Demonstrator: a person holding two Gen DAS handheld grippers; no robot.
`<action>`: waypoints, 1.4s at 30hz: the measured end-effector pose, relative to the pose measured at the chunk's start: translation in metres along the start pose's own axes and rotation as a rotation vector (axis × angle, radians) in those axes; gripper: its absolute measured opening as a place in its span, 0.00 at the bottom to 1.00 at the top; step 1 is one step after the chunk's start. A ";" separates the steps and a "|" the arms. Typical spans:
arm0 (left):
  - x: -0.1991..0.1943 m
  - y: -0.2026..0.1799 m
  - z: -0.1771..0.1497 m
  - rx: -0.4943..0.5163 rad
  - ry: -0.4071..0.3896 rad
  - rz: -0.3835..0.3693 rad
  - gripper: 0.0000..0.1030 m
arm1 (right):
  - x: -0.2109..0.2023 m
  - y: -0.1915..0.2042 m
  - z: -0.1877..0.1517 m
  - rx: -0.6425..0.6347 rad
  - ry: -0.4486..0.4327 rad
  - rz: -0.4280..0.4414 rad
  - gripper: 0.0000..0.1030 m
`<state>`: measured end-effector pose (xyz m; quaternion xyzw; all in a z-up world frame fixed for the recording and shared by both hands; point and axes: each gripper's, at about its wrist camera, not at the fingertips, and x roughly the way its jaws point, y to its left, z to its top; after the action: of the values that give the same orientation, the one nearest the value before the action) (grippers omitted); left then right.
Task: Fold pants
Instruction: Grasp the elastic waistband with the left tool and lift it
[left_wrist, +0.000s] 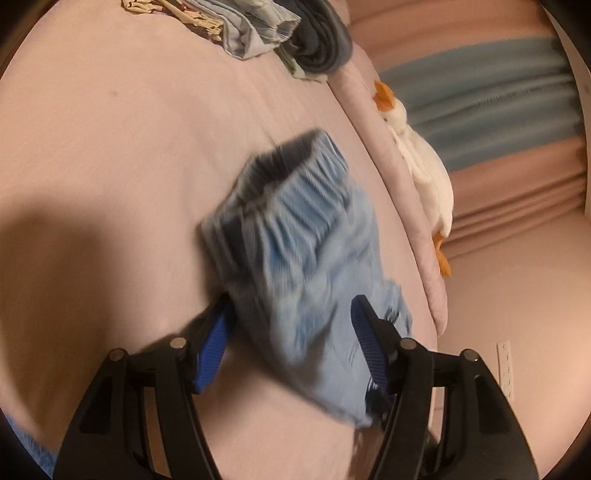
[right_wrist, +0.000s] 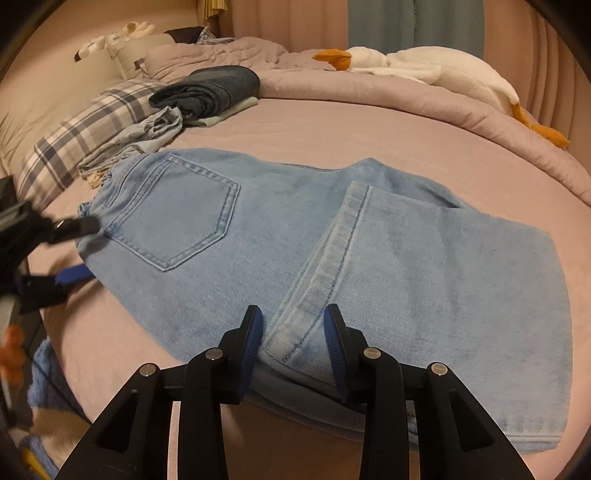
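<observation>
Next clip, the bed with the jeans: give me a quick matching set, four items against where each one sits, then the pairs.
Items:
1. light blue jeans
2. goose plush
3. dark folded denim
4. plaid pillow

Places:
A. on the rolled duvet at the far edge
B. far left, along the head of the bed
C. spread on the pink sheet, a hem between the right tool's fingers
D. stacked on a pale garment beyond the jeans

Pairs: 1-C, 2-A, 3-D, 4-B

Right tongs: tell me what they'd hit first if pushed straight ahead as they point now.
The right tongs already straddle the hem seam of the folded light-blue denim pants, so that cloth comes first. Beyond lies only pink bedsheet, then the rumpled quilt; depth is uncertain.
</observation>
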<state>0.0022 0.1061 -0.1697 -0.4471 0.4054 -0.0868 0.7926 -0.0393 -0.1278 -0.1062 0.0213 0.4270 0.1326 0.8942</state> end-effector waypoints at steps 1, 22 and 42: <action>0.002 -0.001 0.002 -0.013 -0.008 0.004 0.63 | 0.000 0.000 0.000 -0.001 0.000 0.000 0.34; -0.006 -0.032 0.014 0.161 -0.100 0.054 0.34 | 0.002 -0.017 0.042 0.116 0.015 0.091 0.35; -0.012 -0.071 0.002 0.414 -0.125 0.155 0.34 | 0.030 0.004 0.046 0.067 0.240 0.118 0.12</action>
<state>0.0121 0.0722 -0.1072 -0.2469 0.3623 -0.0793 0.8952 0.0133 -0.1125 -0.0987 0.0600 0.5332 0.1721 0.8261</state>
